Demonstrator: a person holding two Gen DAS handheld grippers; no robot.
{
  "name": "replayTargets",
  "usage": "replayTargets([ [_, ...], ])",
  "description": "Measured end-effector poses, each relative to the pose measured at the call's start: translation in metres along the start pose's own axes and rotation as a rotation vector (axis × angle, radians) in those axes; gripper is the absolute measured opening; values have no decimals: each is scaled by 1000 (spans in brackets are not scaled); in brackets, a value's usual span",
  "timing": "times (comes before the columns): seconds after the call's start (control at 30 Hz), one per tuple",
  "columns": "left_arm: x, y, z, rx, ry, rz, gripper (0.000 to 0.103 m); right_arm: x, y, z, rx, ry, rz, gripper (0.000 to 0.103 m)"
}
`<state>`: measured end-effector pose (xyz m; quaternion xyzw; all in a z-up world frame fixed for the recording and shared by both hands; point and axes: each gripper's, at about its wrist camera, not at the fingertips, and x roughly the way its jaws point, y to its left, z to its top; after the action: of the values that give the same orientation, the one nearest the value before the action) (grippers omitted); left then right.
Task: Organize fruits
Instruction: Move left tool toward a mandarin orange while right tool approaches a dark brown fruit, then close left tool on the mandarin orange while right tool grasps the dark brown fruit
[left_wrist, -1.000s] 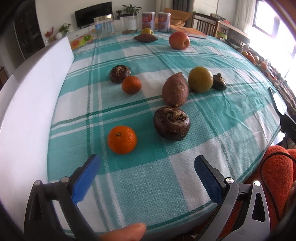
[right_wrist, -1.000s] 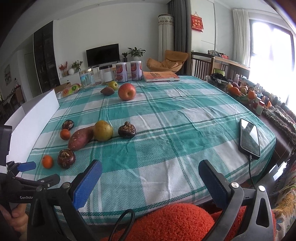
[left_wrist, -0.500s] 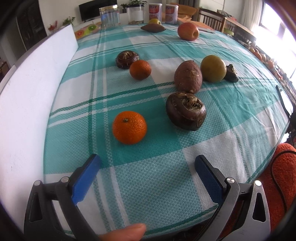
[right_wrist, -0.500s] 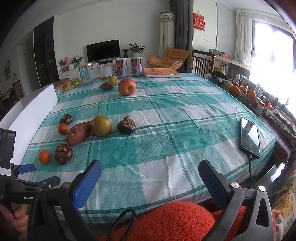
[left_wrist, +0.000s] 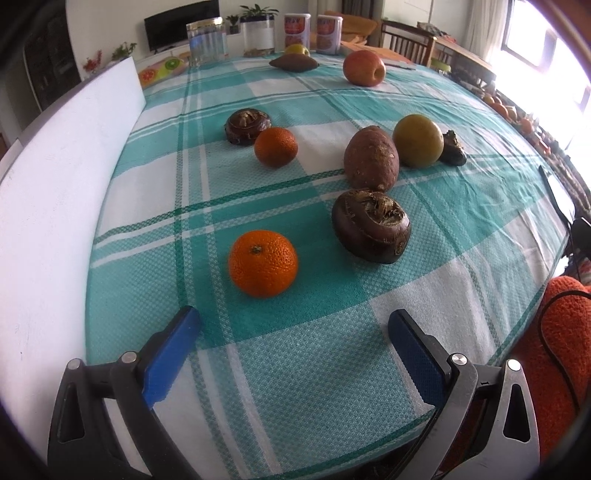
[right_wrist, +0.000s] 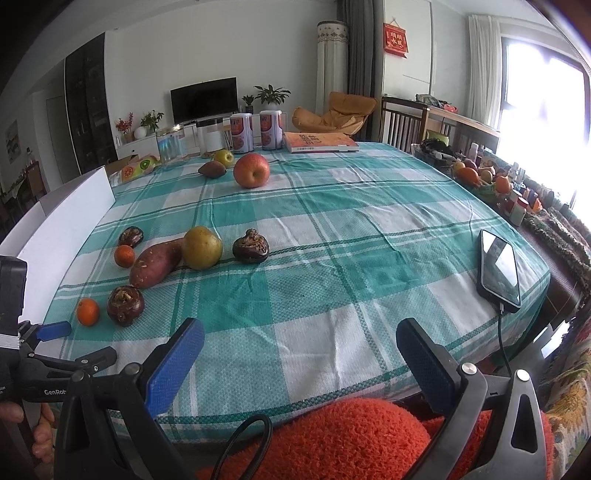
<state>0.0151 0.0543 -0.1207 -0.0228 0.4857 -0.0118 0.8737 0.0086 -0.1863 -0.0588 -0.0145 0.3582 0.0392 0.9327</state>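
My left gripper (left_wrist: 293, 326) is open and empty, low over the checked tablecloth, just short of a small orange (left_wrist: 263, 263). A dark water chestnut (left_wrist: 371, 230) lies right of it. Behind are a sweet potato (left_wrist: 371, 158), a yellow-green pear (left_wrist: 417, 140), a second orange (left_wrist: 276, 147) and another dark chestnut (left_wrist: 247, 125). A red apple (left_wrist: 364, 68) sits far back. My right gripper (right_wrist: 299, 345) is open and empty at the table's near edge. It sees the left gripper (right_wrist: 55, 329) beside the near orange (right_wrist: 88, 311).
A white board (left_wrist: 55, 177) stands along the table's left edge. A phone (right_wrist: 498, 267) on a cable lies near the right edge. Cans (right_wrist: 242, 133), jars and a book (right_wrist: 319, 142) stand at the back. An orange fluffy cushion (right_wrist: 343, 439) is under my right gripper.
My left gripper has moved forward and lower toward the near orange, which now looks larger. The right gripper has shifted only slightly. Both stay open.
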Motion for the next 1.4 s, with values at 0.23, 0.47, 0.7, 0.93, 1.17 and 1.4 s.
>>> replayTargets([
  [0.23,-5,21,8,-127,-9,-114,102,2,-3,-1,15,9,10,103],
  [0.47,-8,27,17,-37,-61,-10,100,4,-5,0,36,23,19,103],
  [0.7,-5,25,27,31,-71,-42,100,8,-6,0,50,40,35,103],
  [0.93,3,21,25,60,-36,-77,40,16,8,19,31,141,176,103],
  [1.17,-20,32,20,-21,-65,-136,34,66,104,34,-91,369,488,74],
  [1.4,-63,39,18,-33,-127,-129,34,101,151,29,-119,424,500,69],
])
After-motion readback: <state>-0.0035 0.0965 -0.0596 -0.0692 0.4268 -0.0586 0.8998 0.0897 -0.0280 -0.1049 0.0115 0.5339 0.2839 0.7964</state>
